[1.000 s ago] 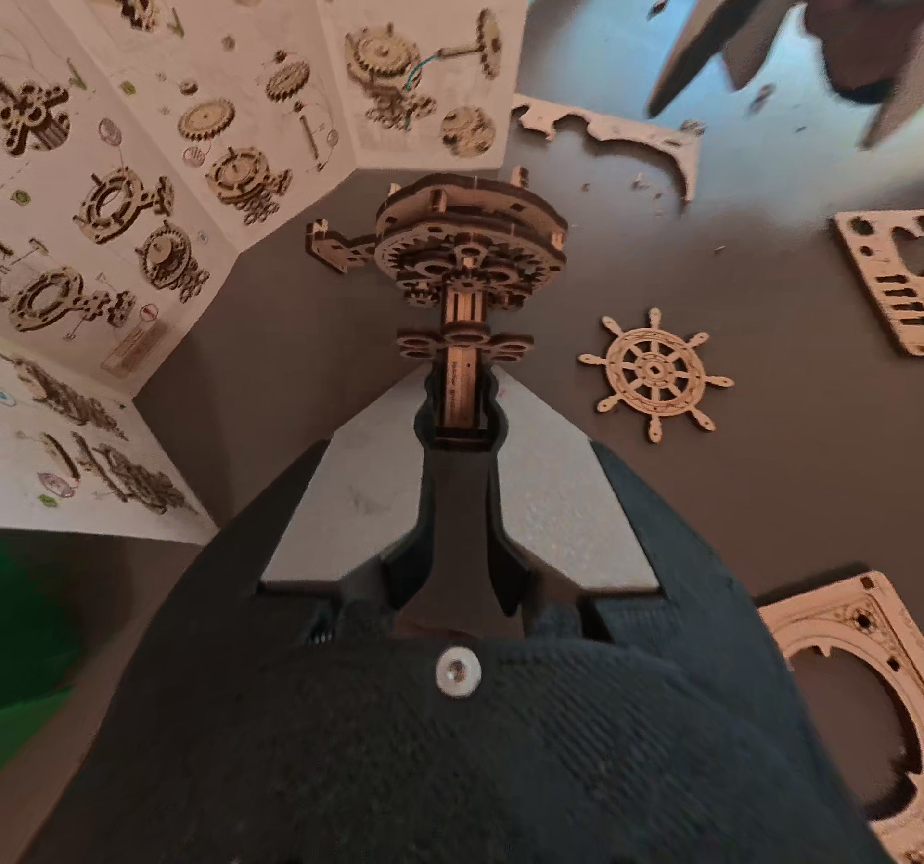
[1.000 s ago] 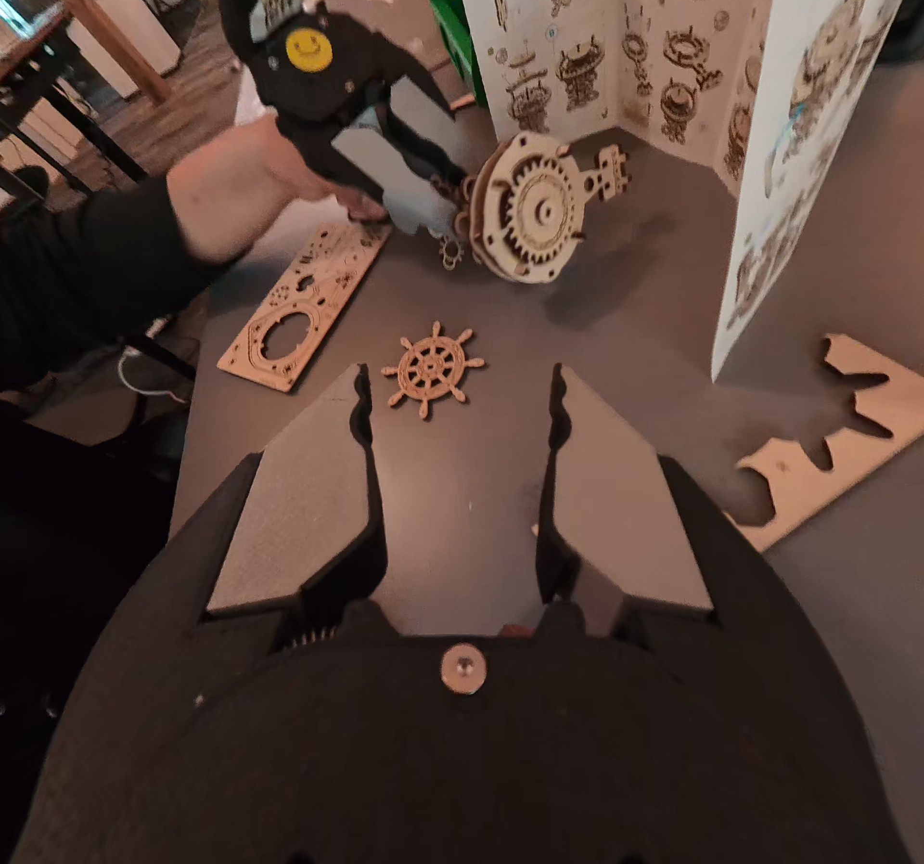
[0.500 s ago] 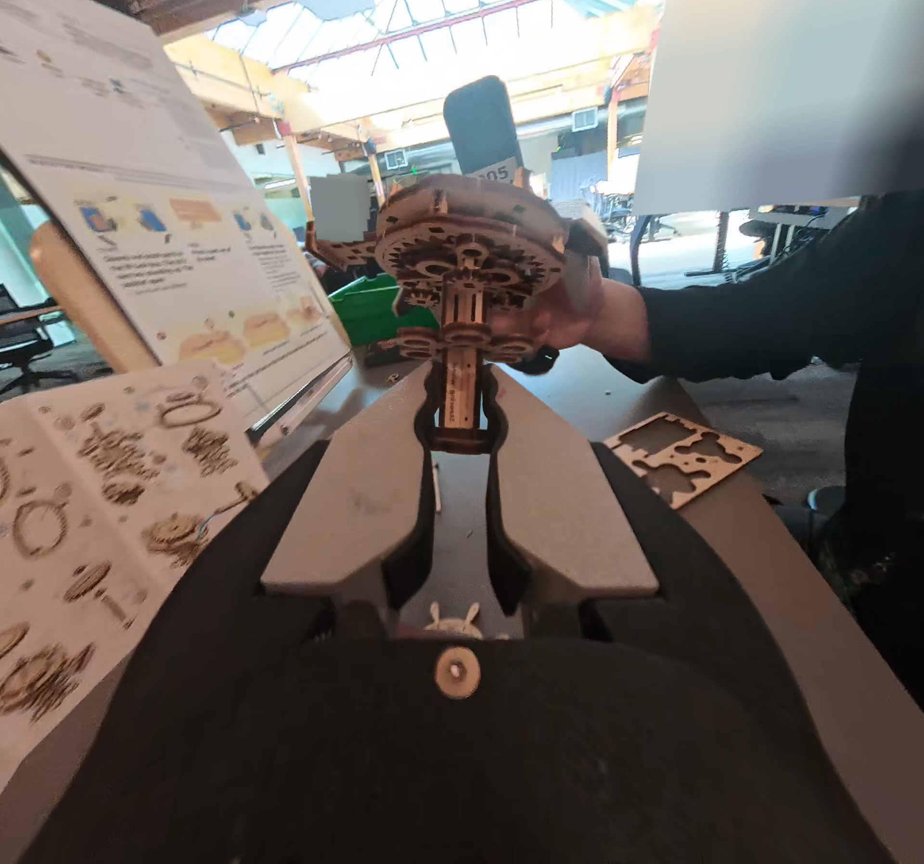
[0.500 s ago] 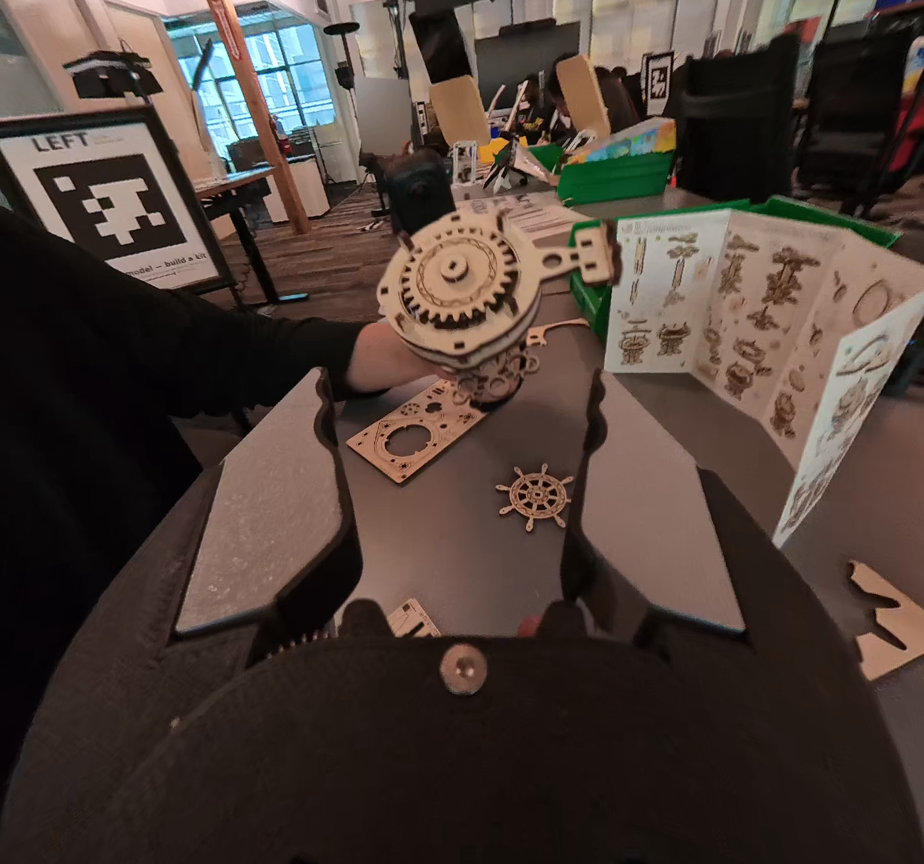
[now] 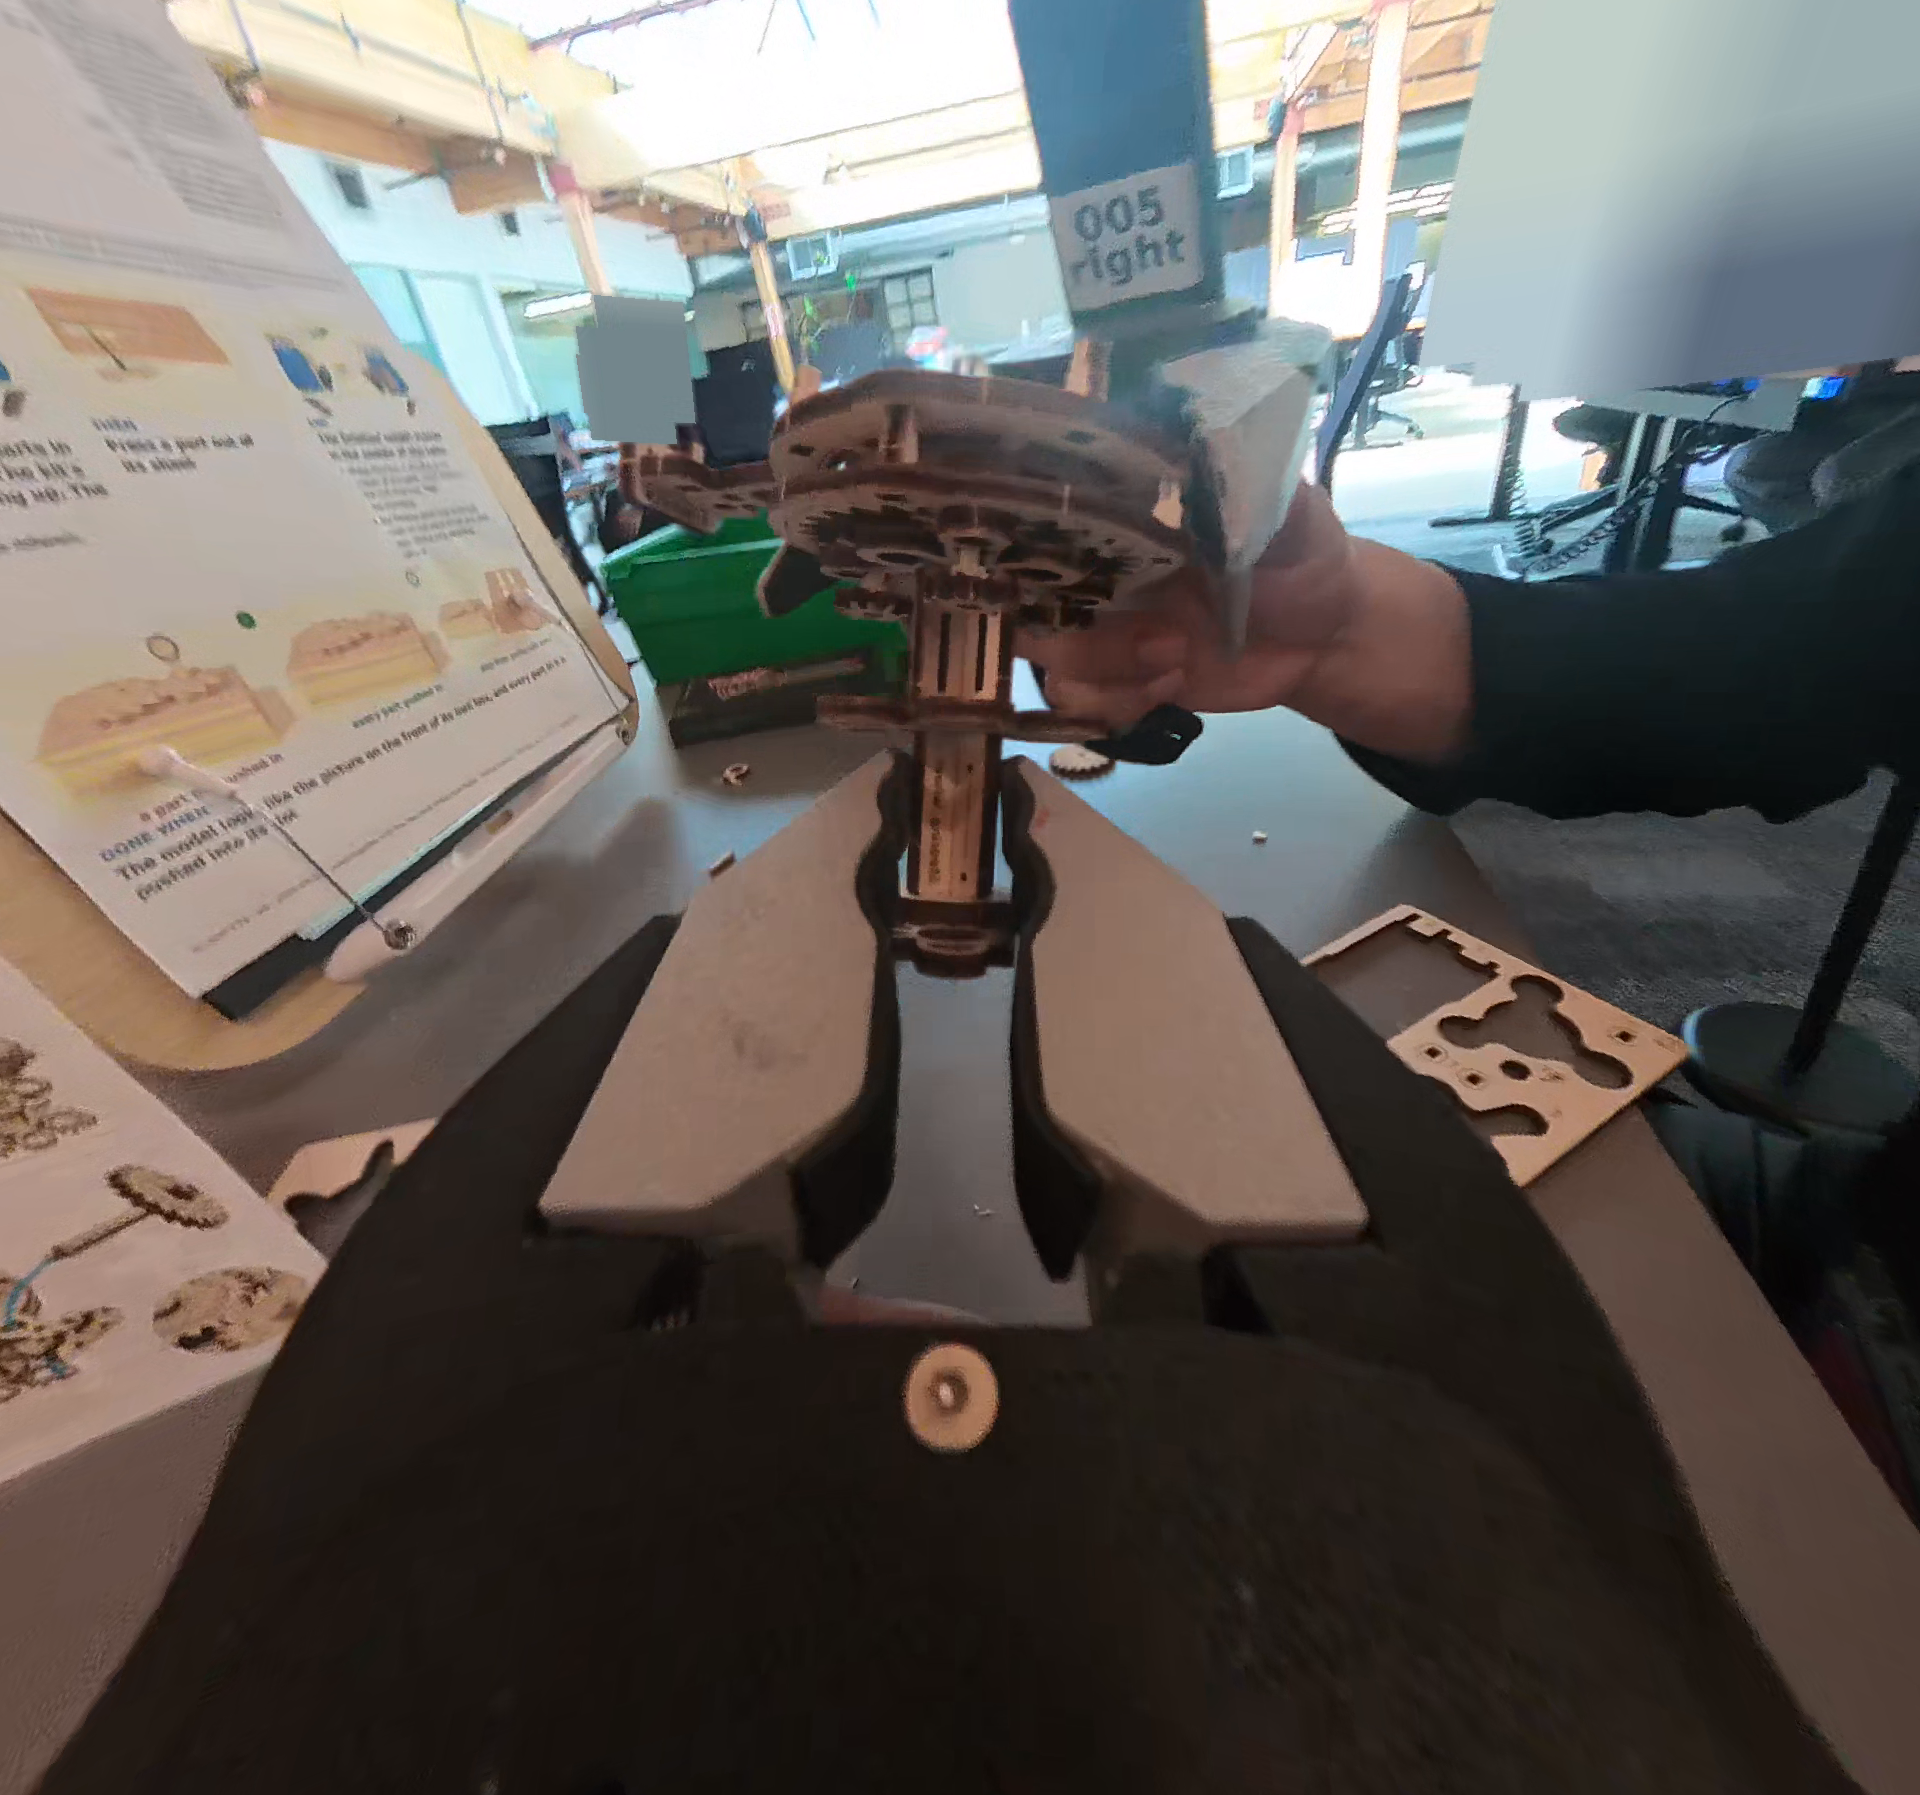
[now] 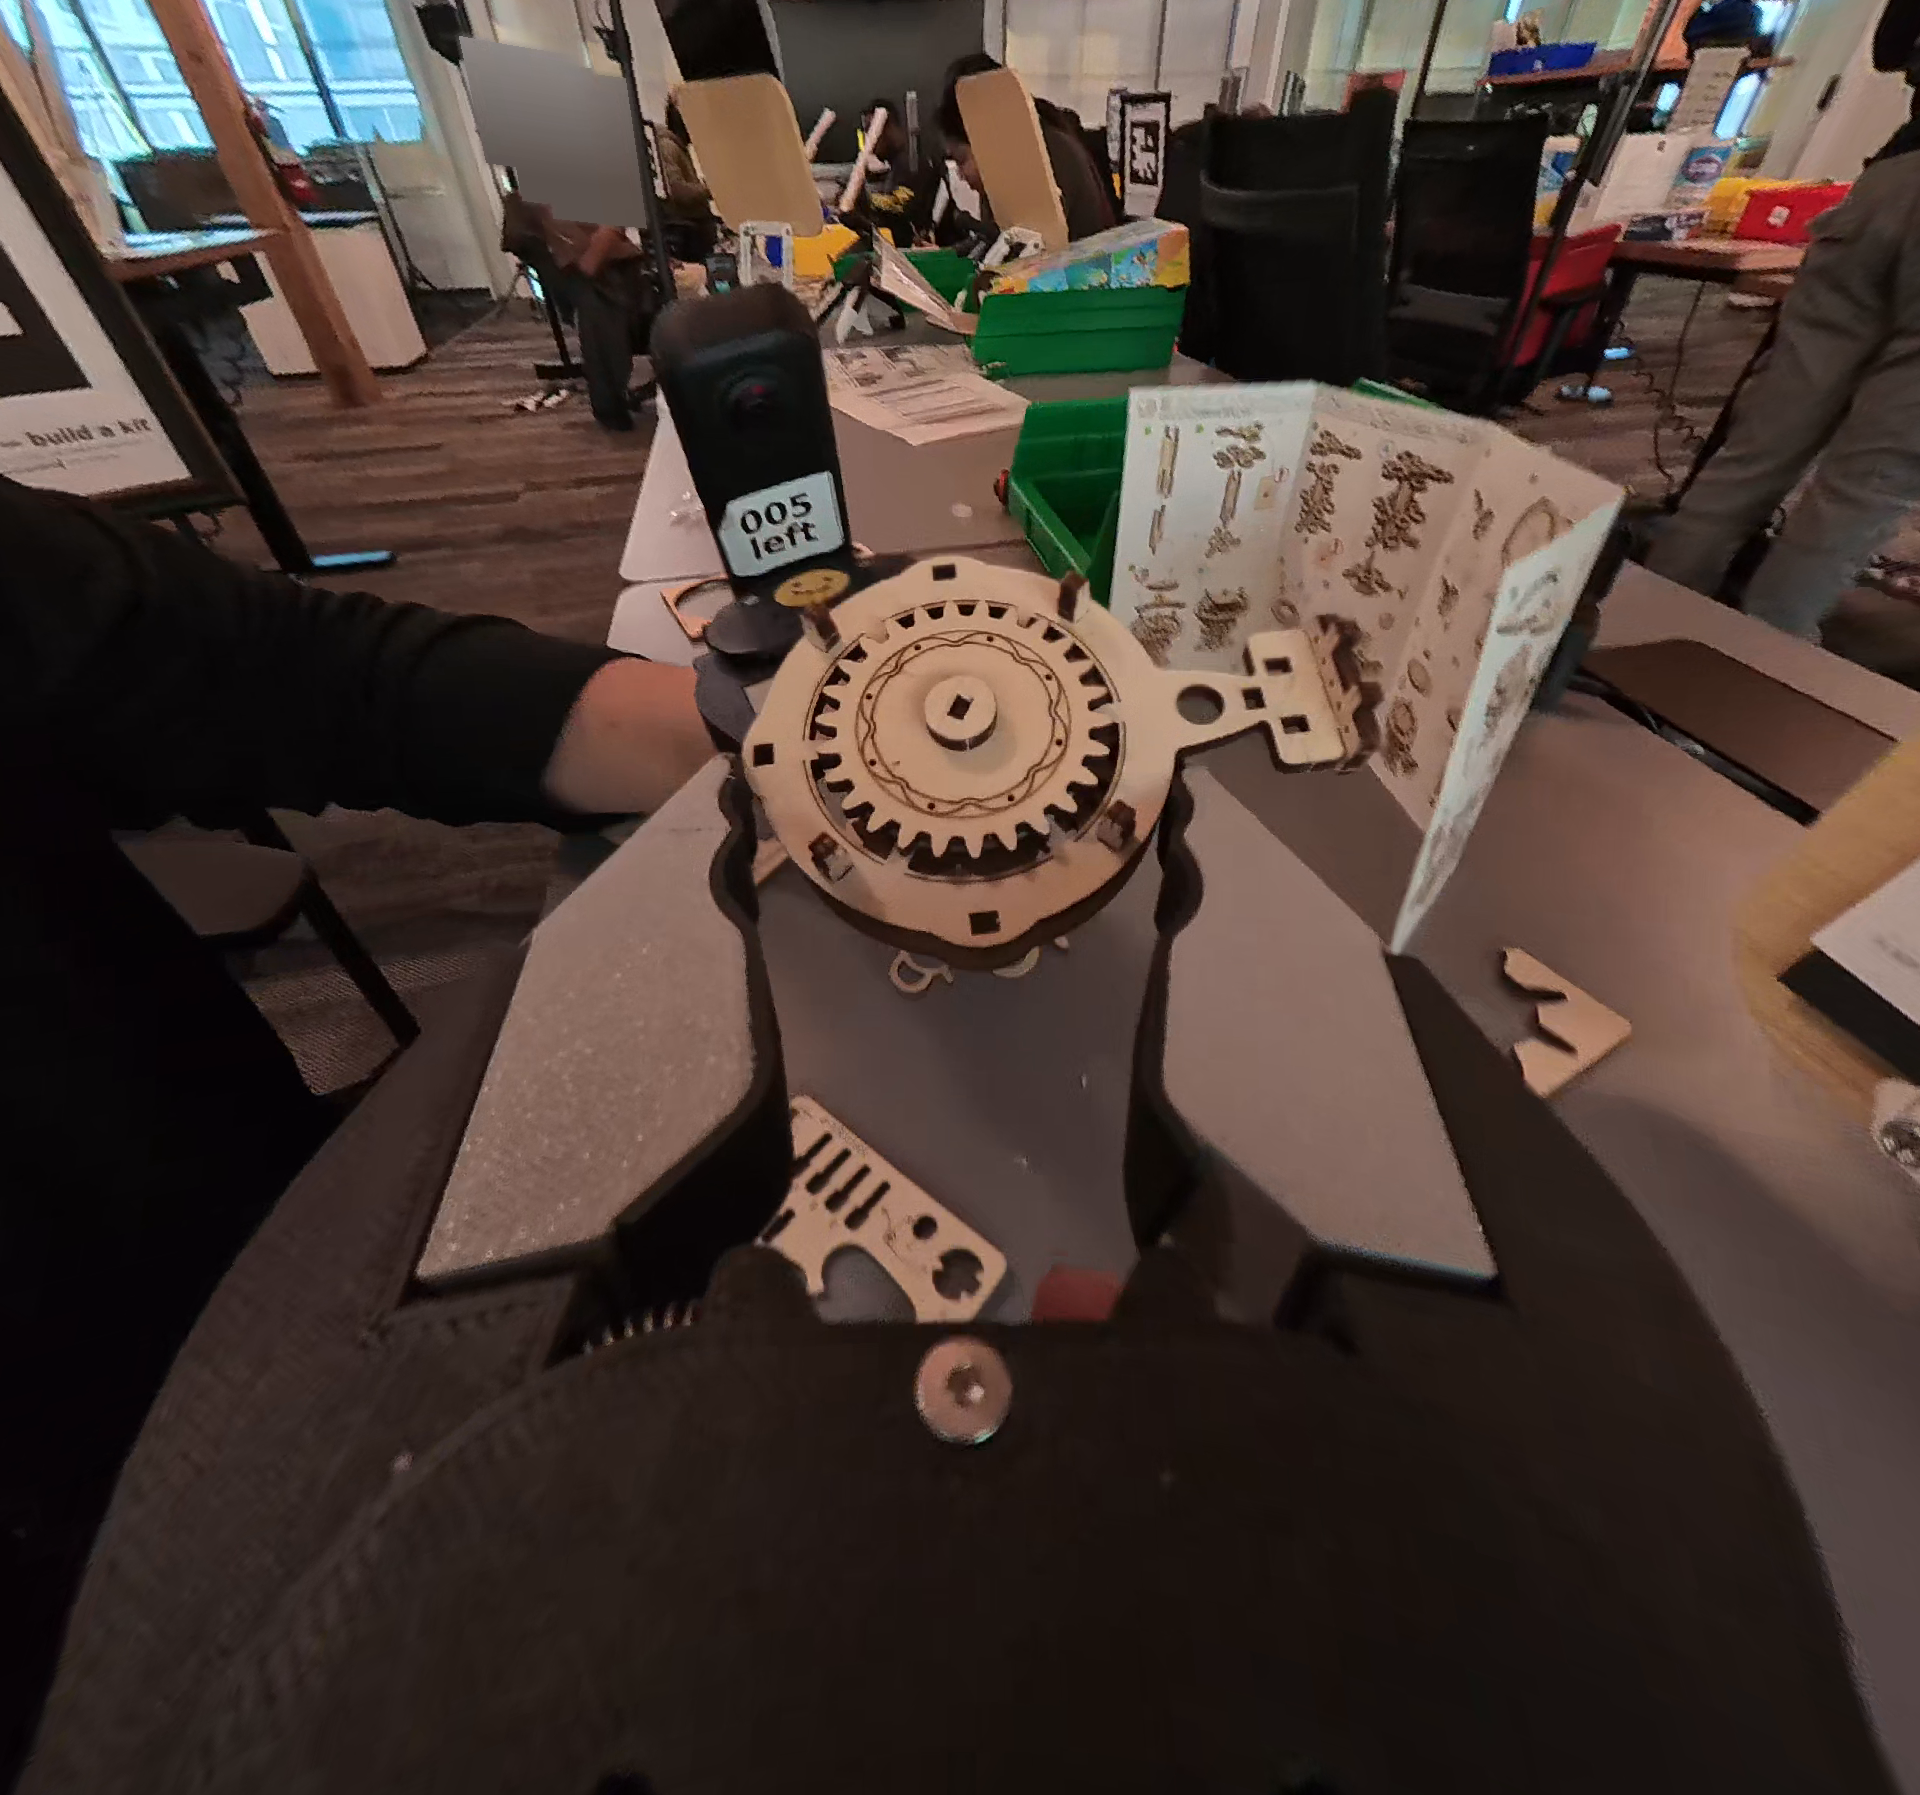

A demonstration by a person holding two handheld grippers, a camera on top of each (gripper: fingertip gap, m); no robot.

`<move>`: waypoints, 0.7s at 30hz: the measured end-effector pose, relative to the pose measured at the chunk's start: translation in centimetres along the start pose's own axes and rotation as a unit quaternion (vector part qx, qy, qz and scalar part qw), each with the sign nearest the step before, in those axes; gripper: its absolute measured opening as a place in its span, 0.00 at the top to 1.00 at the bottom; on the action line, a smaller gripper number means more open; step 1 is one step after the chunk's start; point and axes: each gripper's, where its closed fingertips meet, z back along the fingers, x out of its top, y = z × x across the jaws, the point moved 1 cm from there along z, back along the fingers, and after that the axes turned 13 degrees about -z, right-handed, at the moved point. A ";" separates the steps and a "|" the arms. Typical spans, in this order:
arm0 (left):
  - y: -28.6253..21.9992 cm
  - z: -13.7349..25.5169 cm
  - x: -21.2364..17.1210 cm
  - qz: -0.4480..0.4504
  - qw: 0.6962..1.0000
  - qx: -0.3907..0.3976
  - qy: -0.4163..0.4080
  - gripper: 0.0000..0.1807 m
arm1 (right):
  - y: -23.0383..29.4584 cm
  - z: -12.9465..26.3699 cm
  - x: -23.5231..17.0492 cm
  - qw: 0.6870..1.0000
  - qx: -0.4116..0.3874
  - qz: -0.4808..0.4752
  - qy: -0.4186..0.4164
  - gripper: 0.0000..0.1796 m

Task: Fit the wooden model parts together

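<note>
A: Start at the left gripper (image 5: pixel 951 815). What has it got?

B: Its fingers are clamped on the square wooden shaft (image 5: pixel 954 810) under the gear assembly (image 5: pixel 977 498), so the whole model is carried in the air above the bench (image 5: pixel 1351 872), touching nothing below.

A: And the right gripper (image 6: pixel 956 810)?

B: Spread wide, one finger on each side of the round gear disc (image 6: pixel 961 743). From the left wrist view a finger pad (image 5: pixel 1242 457) sits at the disc's rim; whether it already touches, I can't say.

A: So the step is taking the disc across its width?

B: That's my reading. Do it well by closing evenly on the solid outer plate, not on the small upright tabs (image 6: pixel 1070 592) or the side arm (image 6: pixel 1283 701), which look thin and likely to snap. Keep the shaft firmly held until the disc is secure.

A: What lies around it?

B: An emptied parts sheet (image 6: pixel 883 1236) near the bench's front edge below the right gripper, another sheet (image 5: pixel 1496 1039) toward the right edge in the left wrist view, a folded instruction leaflet (image 6: pixel 1351 602) standing behind the model, a propped manual (image 5: pixel 239 550) at the left, and green bins (image 6: pixel 1070 488) beyond.
</note>
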 end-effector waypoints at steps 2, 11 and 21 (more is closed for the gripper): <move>0.1 -0.7 -1.0 0.019 0.999 0.007 0.028 0.88 | -0.9 0.6 -0.8 1.000 -0.017 -0.009 0.008 0.58; 6.2 4.6 -3.3 0.060 0.971 0.101 0.210 0.74 | -8.5 6.7 -2.9 0.987 -0.151 -0.043 0.009 0.58; 6.2 14.6 -6.6 0.122 0.922 0.131 0.343 0.74 | -13.7 12.9 -3.5 0.964 -0.264 -0.028 0.028 0.58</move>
